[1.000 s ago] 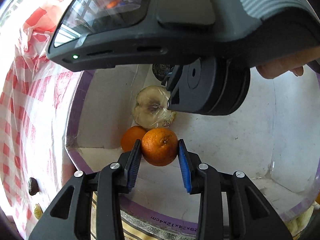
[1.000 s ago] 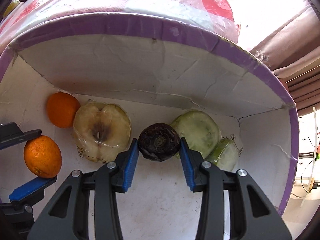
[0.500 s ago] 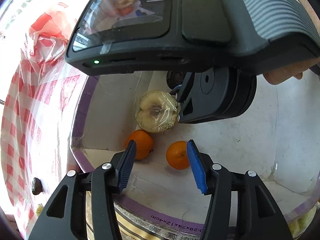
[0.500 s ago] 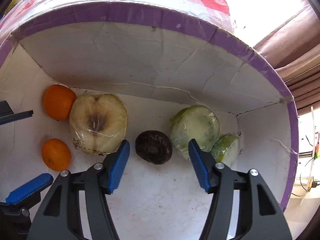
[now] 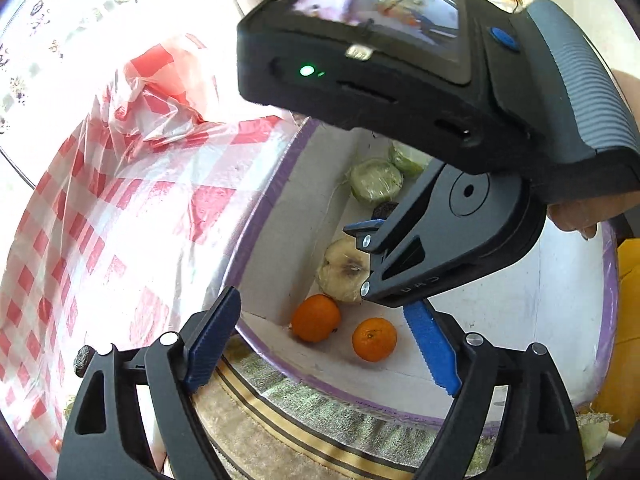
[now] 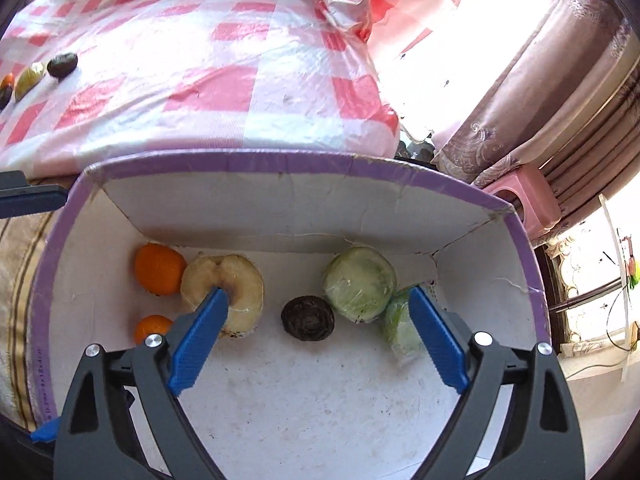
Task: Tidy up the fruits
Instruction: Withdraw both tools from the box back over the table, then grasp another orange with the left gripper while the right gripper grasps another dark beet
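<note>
Both grippers have let go and lifted: the small orange and dark wrinkled fruit lie in the box, left gripper and right gripper opening, empty.

A checked plastic cloth lies near patterned curtains.

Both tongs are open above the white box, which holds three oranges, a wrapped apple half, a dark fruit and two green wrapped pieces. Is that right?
Not quite: the box holds two oranges, not three, one orange in the corner and a smaller orange nearer. The right wrist view shows it. The rest stands.
</note>
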Available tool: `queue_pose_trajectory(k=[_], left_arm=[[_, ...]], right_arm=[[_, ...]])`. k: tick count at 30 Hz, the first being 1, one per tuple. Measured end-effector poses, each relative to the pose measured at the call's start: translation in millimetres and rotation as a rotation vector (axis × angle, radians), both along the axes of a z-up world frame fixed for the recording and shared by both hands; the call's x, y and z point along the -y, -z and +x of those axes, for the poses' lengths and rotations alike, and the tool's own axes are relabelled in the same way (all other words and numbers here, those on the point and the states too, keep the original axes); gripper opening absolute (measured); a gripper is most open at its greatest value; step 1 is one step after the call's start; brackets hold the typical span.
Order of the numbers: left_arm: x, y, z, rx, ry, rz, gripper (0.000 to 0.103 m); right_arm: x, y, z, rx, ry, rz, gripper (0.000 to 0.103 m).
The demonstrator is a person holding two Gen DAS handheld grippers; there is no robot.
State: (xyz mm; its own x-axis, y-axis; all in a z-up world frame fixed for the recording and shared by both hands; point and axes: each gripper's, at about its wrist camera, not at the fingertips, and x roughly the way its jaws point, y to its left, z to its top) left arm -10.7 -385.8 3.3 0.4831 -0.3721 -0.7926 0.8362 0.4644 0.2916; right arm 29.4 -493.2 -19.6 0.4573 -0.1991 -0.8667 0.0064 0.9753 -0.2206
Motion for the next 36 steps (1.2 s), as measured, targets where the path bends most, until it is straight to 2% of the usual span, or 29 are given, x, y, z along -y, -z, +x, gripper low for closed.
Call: queue_pose_trajectory(k=[5, 9, 12, 16, 19, 28, 36], left_arm=[[-19, -23, 9, 0.028, -0.043, -0.095, 0.083], [-33, -37, 25, 0.054, -0.108, -0.169, 0.085], [-52, -46, 44, 0.057, -0.167, -0.220, 0.086], [-81, -57, 63, 0.111, -0.251, -0.258, 0.086], [-107, -65, 78, 0.135, -0.309, -0.297, 0.086], [-175, -83, 105, 0.211, -0.426, -0.366, 0.087], [-237, -82, 134, 0.188, -0.590, -0.433, 0.087]], right_arm=[[-1, -37, -3, 0.125, 0.038, 0.024, 0.093], [-15, -62, 4, 0.226, 0.070, 0.082, 0.095], [-24, -67, 15, 0.279, 0.107, 0.123, 0.095], [-39, -75, 29, 0.341, 0.124, 0.179, 0.095], [-55, -76, 43, 0.363, 0.118, 0.236, 0.095], [-106, -86, 78, 0.405, 0.072, 0.281, 0.095], [-151, -84, 103, 0.417, 0.027, 0.322, 0.095]])
